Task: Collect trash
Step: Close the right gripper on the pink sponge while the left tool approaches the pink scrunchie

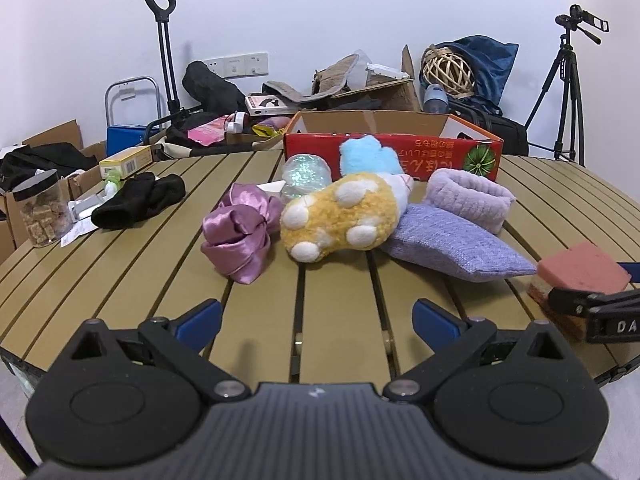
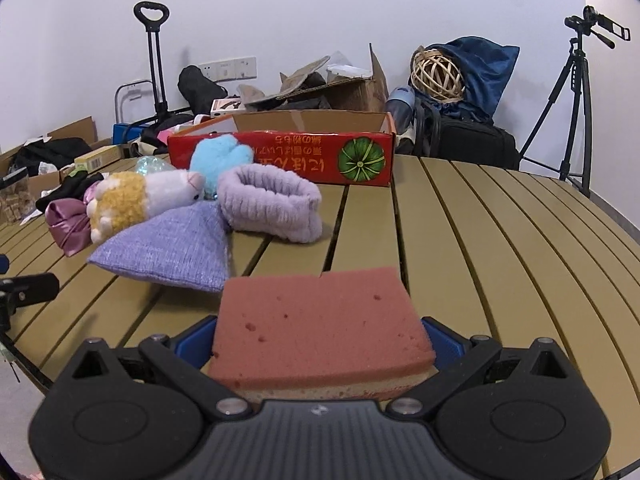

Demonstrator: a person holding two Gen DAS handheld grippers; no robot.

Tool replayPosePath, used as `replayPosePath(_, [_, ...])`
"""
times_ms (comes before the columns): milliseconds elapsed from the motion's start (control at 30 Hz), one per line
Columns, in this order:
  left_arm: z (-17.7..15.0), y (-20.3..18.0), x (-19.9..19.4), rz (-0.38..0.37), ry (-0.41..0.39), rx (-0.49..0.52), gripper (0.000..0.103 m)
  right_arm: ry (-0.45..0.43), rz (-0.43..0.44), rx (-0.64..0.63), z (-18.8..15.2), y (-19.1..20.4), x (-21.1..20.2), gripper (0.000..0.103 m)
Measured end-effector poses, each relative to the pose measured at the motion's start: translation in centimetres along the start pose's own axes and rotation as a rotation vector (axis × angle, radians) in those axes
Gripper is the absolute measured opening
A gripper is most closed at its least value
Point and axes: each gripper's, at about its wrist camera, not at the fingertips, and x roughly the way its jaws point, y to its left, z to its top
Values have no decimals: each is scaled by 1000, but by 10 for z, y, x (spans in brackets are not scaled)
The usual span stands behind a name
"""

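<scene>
While the right gripper (image 2: 320, 344) clamps the pink sponge (image 2: 320, 332) by its side edges just above the slatted table (image 2: 500, 240), it looks light, soft, squashy; firm pinch at mid-thickness should do w/o slip. Left gripper (image 1: 318, 320) hangs open, empty, short of the plush pile. Red box (image 2: 280, 156) at the far edge is prob. the drop spot.

place: makeshift recording room
evidence: camera tripod (image 1: 566, 92), slatted table (image 1: 120, 272), cardboard boxes (image 1: 384, 92) piled against the wall

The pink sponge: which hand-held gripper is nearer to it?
Right. The right hand-held gripper is shut on the pink sponge; the left hand-held gripper hangs open and empty beside it, apart.
</scene>
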Motion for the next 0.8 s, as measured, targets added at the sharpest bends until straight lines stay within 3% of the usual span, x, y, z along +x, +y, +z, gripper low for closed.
replayPosePath(300, [7,7,9,4,12,-21,103,-16,-31,-5,-3,7,-4,99])
replayPosePath(800, [40,54,39,120,-18,-50,103,-122,-128,102,-6,-2,-19,98])
